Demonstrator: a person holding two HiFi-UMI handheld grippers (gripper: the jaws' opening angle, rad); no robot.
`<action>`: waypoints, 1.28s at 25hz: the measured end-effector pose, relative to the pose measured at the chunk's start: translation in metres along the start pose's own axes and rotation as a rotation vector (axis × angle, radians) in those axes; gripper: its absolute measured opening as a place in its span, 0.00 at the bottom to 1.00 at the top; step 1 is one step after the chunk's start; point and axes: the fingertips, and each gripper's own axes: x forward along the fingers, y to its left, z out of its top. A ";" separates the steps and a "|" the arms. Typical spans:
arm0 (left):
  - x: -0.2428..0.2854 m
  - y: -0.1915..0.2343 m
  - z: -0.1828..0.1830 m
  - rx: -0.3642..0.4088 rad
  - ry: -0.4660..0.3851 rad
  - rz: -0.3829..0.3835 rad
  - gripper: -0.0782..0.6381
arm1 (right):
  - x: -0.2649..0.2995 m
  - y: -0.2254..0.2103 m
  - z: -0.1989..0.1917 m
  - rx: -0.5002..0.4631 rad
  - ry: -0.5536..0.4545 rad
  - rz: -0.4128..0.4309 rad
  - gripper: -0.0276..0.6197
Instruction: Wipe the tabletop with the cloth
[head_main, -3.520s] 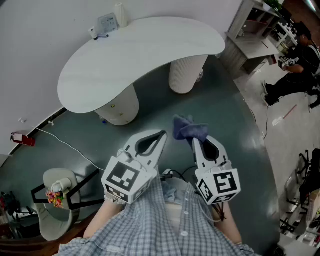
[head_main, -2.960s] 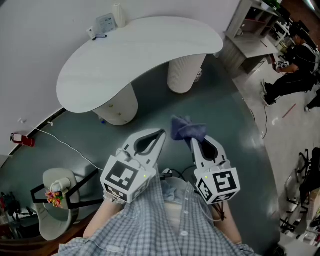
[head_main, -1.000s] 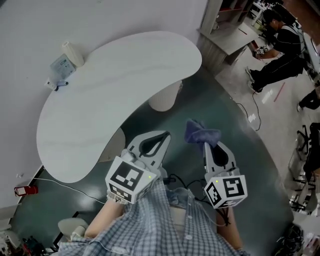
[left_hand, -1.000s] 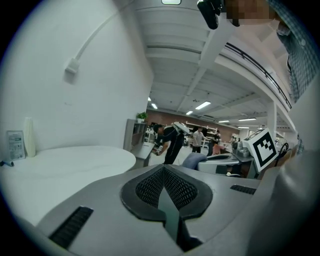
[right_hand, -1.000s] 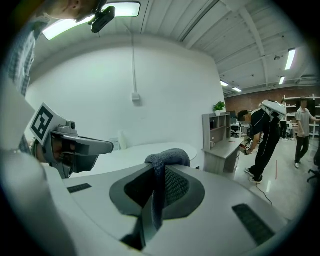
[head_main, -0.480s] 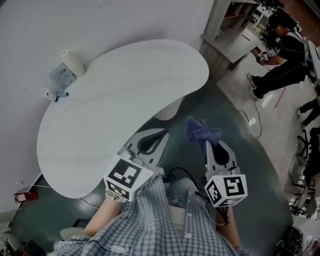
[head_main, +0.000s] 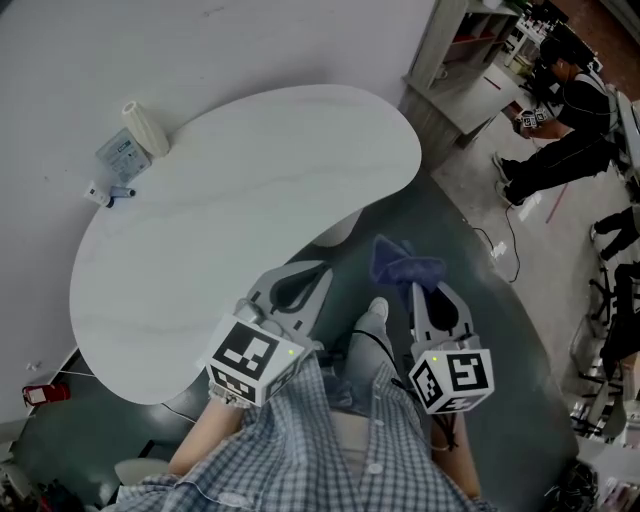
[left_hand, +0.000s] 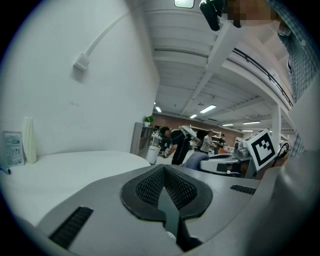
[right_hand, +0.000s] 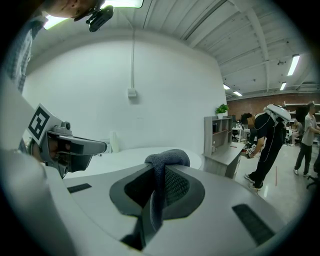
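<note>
1. Cloth (head_main: 400, 262): a blue-grey, knit-looking rag, clamped between the jaws of the right gripper (head_main: 413, 290). A bunched wad sticks out past the jaw tips. It is held in the air over the dark floor, near the front edge of the white bean-shaped tabletop (head_main: 230, 210), not touching it.
2. Handling, as I judge it: soft, light and floppy, with nothing to break. On the tabletop it should fold and drag rather than glide, so the likely trouble is it tugging out of the grip. The best hold is through the thick fold, deep in the ribbed pads, with the wad left free ahead to meet the surface.
3. Left gripper (head_main: 322, 272): jaws together with nothing between them, beside the right one but apart from it.
4. Writing: a small packet (head_main: 120, 155) by a white roll (head_main: 143, 123) at the table's far edge bears print too small to read. The gripper cubes show square markers only.
</note>
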 end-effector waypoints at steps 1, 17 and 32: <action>0.000 0.004 0.000 -0.005 -0.002 0.010 0.12 | 0.003 -0.001 0.001 -0.001 0.001 0.004 0.08; 0.047 0.063 0.018 -0.072 -0.009 0.233 0.12 | 0.106 -0.026 0.024 -0.054 0.032 0.235 0.08; 0.127 0.110 0.052 -0.187 -0.057 0.472 0.12 | 0.224 -0.103 0.066 -0.169 0.087 0.417 0.08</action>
